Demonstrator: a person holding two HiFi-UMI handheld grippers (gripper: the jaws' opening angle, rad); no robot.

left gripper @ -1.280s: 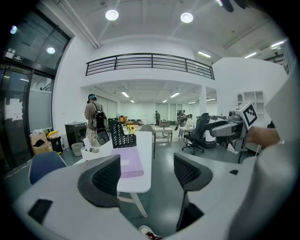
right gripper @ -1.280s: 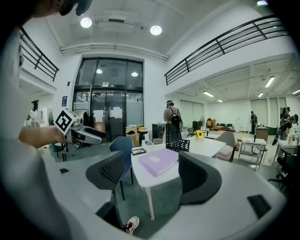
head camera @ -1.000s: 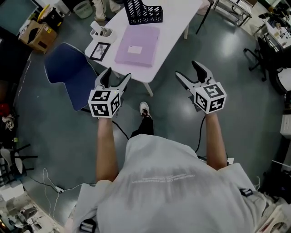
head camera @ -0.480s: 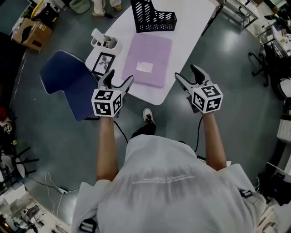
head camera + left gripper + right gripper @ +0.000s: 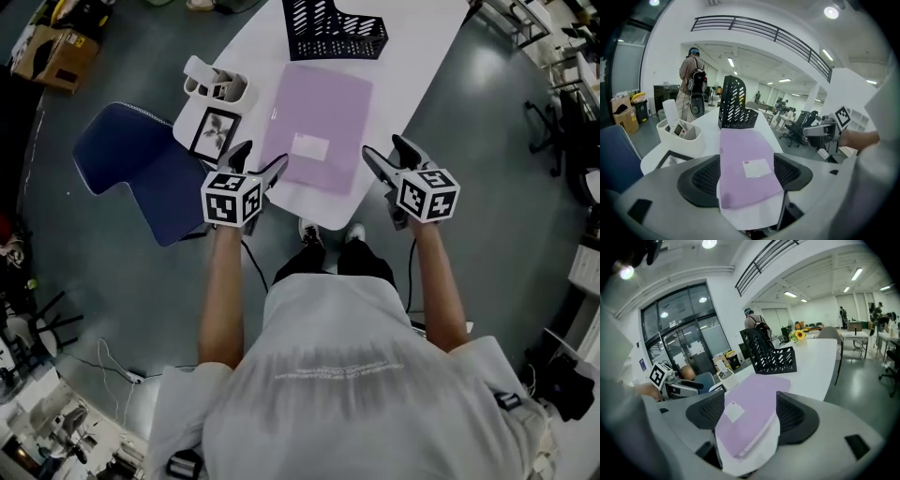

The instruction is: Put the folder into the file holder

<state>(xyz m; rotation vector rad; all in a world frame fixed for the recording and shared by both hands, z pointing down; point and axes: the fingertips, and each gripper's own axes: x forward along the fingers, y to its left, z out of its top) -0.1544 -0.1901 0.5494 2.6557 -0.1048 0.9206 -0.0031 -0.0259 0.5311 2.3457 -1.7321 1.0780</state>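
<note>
I am observing the lilac folder (image 5: 319,127) lying flat on the white table (image 5: 422,56), untouched, with its white label facing up. Its long axis is running straight away from me, the near short edge sitting close to the table's near edge and the far short edge ending just beside the black mesh file holder (image 5: 336,30).

I am holding the left gripper (image 5: 262,157) with jaws spread and nothing between the pads. It is hanging just beside the folder's near left corner. I am holding the right gripper (image 5: 386,148) with jaws spread wide as well, also empty, just beside the near right corner and over the table's edge. Both gripper views are showing the folder framed between the open jaws but lying beyond them, not touched.

I am judging neither hand clearly nearer, since the folder is lying centred between the two and ahead of both. I am judging that the pick-up turns on the near short edge. A white organiser (image 5: 217,82) and a framed picture (image 5: 214,134) are crowding the left long edge, so I am rating the right side as the freer approach
</note>
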